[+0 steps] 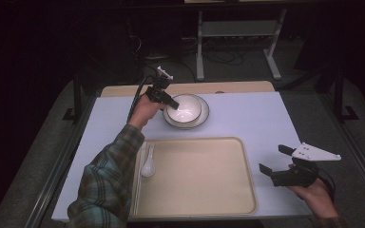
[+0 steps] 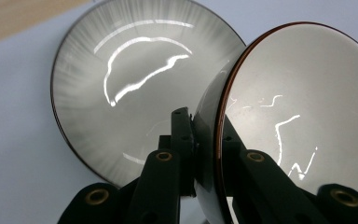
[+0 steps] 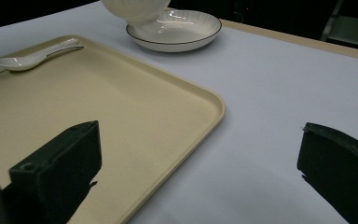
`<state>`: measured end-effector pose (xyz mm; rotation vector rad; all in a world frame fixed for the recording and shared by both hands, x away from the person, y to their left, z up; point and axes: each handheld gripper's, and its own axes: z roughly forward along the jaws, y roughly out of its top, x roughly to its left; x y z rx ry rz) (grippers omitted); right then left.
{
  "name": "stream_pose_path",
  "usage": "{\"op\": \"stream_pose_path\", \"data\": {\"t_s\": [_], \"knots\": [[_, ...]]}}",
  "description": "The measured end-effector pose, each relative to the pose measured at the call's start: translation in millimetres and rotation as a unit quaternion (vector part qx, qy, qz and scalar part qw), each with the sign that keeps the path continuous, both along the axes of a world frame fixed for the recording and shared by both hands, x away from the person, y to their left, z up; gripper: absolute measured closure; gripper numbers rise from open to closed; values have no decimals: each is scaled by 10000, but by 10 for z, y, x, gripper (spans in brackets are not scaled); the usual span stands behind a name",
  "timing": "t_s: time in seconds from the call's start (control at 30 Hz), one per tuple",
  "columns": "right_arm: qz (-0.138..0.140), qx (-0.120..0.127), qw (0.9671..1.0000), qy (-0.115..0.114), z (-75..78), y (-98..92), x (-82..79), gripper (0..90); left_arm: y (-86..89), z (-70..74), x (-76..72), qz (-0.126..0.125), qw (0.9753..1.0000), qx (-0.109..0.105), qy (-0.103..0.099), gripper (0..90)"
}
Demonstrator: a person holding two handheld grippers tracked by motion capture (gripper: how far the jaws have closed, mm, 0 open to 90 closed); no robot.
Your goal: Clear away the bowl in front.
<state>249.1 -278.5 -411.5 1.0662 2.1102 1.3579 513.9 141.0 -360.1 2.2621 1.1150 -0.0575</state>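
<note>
Bowl, white with a dark rim line, sits tilted over the plate at the table's 12 o'clock side, just beyond the tray's far edge. In the left gripper view the left gripper is clamped on the bowl's rim, one jaw inside the wall and one outside; the bowl's inside is bare and glossy. The plate lies flat beneath and to the bowl's 9 o'clock in that view, ribbed around its border, with nothing in its well. In the high view the left gripper reaches the bowl from 9 o'clock.

Tray, beige with a raised lip, occupies the near middle of the white table. It holds a white spoon and a slim utensil beside it, both along the tray's 9 o'clock edge; the remaining tray floor is bare.

Right gripper is held off the tray's 3 o'clock edge, jaws spread wide and holding nothing. In the right gripper view the tray's rounded corner lies between the jaws, with bare table running from it to the plate.
</note>
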Motion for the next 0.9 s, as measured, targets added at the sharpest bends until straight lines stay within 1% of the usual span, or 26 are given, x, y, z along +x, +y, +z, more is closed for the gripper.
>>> {"op": "stream_pose_path", "data": {"t_s": [0.07, 0.1, 0.2, 0.47, 0.7, 0.9], "knots": [[-4, -1, 10000, 0, 1, 1, -1, 0, 29, 4, -74, -21, 10000, 12, -21, 826], [-5, 0, 10000, -2, 3, 2, -2, 0, 49, 9, -105, -74, 10000, 48, -15, 826], [-4, -12, 10000, 1, 2, 7, -2, 0, 99, 14, -203, -85, 10000, 42, -11, 826], [-15, -29, 10000, 7, -3, 2, 1, 0, 237, -29, -421, -170, 9998, 37, 75, 825], [-10, -39, 10000, 10, -3, 11, 0, 0, 327, -103, -562, -217, 9996, 55, 174, 825], [-18, -43, 10000, 16, -5, 7, 3, 0, 397, -206, -641, -233, 9994, 91, 253, 825]]}}
